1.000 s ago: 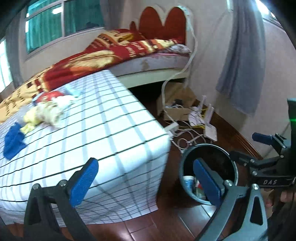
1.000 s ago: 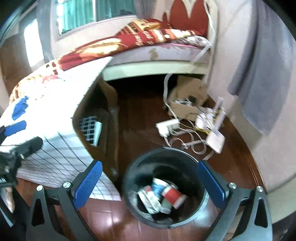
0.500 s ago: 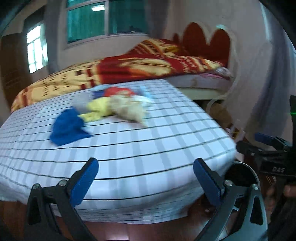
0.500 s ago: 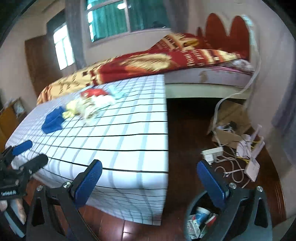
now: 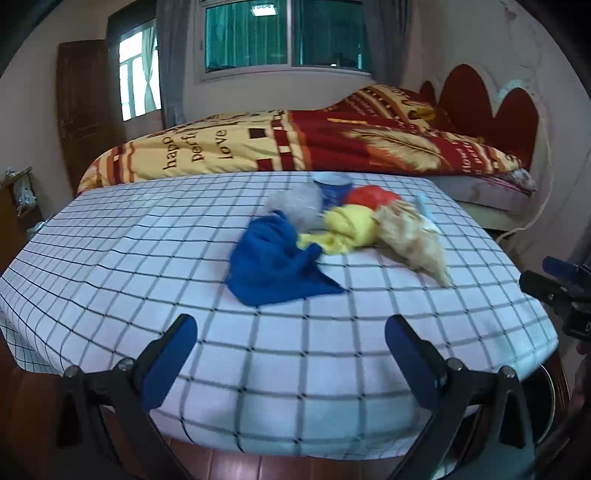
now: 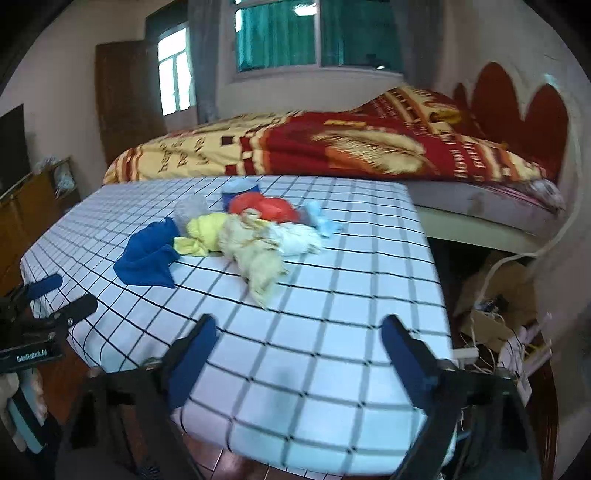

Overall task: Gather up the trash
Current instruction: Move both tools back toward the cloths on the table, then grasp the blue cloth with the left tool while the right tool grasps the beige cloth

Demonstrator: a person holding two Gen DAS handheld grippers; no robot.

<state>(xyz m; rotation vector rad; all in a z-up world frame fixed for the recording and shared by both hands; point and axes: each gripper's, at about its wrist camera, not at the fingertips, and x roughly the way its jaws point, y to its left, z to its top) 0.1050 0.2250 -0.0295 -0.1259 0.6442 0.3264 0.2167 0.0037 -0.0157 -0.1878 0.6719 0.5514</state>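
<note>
Trash heap on the white black-checked tablecloth (image 5: 147, 258) — crumpled blue cloth (image 5: 271, 260), yellow wad (image 5: 349, 225), beige crumpled paper (image 5: 413, 240), red bag (image 6: 264, 206), blue cup (image 5: 334, 186). Left gripper (image 5: 290, 354) spread wide, empty; right gripper (image 6: 297, 356) empty, jaws closing. Bedspread (image 5: 229, 147) reads "love".

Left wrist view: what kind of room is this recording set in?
Most likely a home bedroom. A bed with a red and yellow patterned quilt and a red scalloped headboard stands behind the checked-cloth table, under a curtained window.
</note>
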